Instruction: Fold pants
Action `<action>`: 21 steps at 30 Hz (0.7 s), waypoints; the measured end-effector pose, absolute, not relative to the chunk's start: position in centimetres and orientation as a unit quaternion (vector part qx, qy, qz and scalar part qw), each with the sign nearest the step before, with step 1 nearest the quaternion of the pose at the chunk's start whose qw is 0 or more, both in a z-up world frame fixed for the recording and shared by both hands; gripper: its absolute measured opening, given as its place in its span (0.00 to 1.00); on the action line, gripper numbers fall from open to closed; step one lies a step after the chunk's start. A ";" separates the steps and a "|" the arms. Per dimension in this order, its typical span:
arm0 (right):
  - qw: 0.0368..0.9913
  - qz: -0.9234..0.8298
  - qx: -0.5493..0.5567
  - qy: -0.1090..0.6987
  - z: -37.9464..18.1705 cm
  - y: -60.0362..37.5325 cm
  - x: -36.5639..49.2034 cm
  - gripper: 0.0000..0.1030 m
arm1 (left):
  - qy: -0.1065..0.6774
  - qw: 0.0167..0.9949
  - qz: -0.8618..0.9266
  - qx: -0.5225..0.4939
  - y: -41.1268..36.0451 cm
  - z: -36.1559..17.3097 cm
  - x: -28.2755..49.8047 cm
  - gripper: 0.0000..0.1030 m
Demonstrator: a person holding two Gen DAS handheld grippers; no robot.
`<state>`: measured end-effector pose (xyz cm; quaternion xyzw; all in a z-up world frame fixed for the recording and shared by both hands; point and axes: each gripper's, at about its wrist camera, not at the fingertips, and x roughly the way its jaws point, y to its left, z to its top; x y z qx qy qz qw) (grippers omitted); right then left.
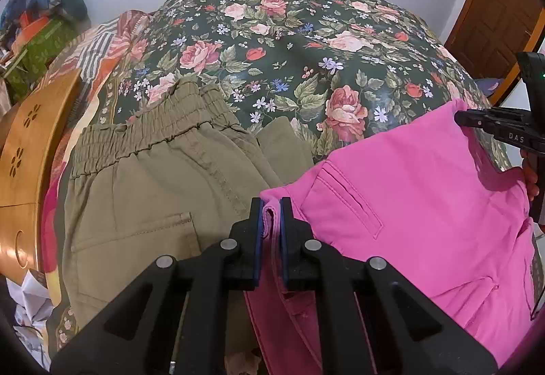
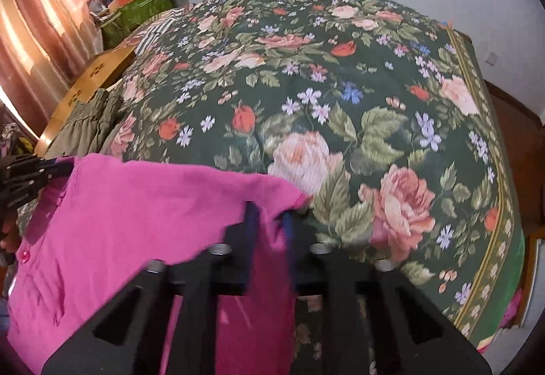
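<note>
Left wrist view: left gripper (image 1: 271, 204) fingers pinch the pink pants (image 1: 408, 197) waistband at lower centre; olive pants (image 1: 153, 177) lie just left on the bed (image 1: 289, 44). Risk: the thin pinch slips and one corner drops, skewing the fold, or pink drapes over the olive pair. Right wrist view, blurred, shows right gripper (image 2: 270, 209) fingers nearly closed on the other edge, and clear bedspread ahead.

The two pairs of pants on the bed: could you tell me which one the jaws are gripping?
The pink pants; the olive pants lie untouched beside them.
</note>
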<state>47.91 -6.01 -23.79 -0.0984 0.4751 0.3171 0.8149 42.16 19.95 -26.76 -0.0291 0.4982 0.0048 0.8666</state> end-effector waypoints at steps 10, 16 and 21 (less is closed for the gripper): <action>0.852 0.311 -0.086 0.413 -19.2 -6.6 46.3 0.04 | 0.444 0.896 -0.011 -0.022 18.4 -20.5 41.0 0.06; 0.885 0.302 -0.071 0.346 -12.6 -7.7 44.6 0.04 | 0.392 0.920 -0.024 -0.006 17.0 -14.8 40.4 0.06; 0.896 0.307 -0.052 0.316 -8.7 -8.8 42.8 0.04 | 0.370 0.928 -0.040 -0.006 16.3 -12.3 38.5 0.06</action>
